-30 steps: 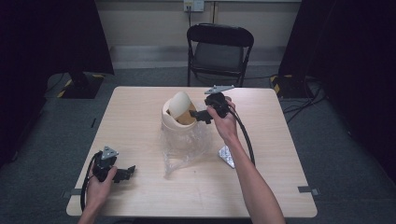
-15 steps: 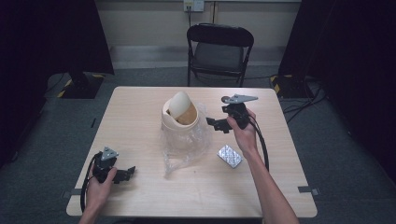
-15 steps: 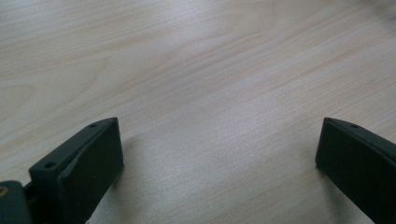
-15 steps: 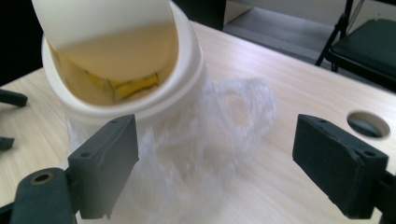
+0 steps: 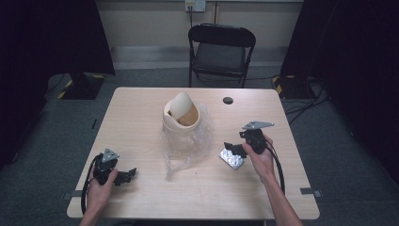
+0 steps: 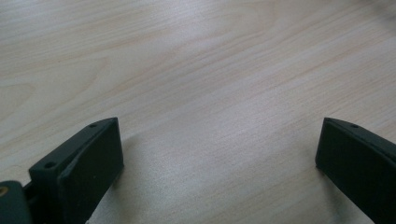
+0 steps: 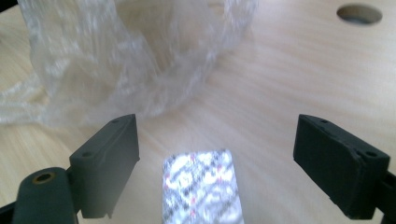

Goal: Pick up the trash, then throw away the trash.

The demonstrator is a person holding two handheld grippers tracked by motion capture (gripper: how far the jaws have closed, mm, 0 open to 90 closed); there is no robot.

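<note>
A cream bin (image 5: 181, 114) with a swing lid stands mid-table inside a crumpled clear plastic bag (image 5: 184, 143). A silver blister pack (image 5: 231, 159) lies flat on the table to the right of the bag. My right gripper (image 5: 231, 148) hovers just over the pack, open; in the right gripper view the blister pack (image 7: 203, 186) lies between and below the wide-apart jaws, with the bag (image 7: 126, 60) beyond. My left gripper (image 5: 127, 176) rests at the front left of the table, open, and its view has bare wood between the jaws.
A wooden table (image 5: 141, 113) has a cable hole (image 5: 228, 100) at the back right. A black folding chair (image 5: 221, 49) stands behind the table. Dark curtains hang at both sides.
My right gripper has moved from the bin's mouth to the right and toward the front, down to the blister pack. The left gripper has stayed put.
</note>
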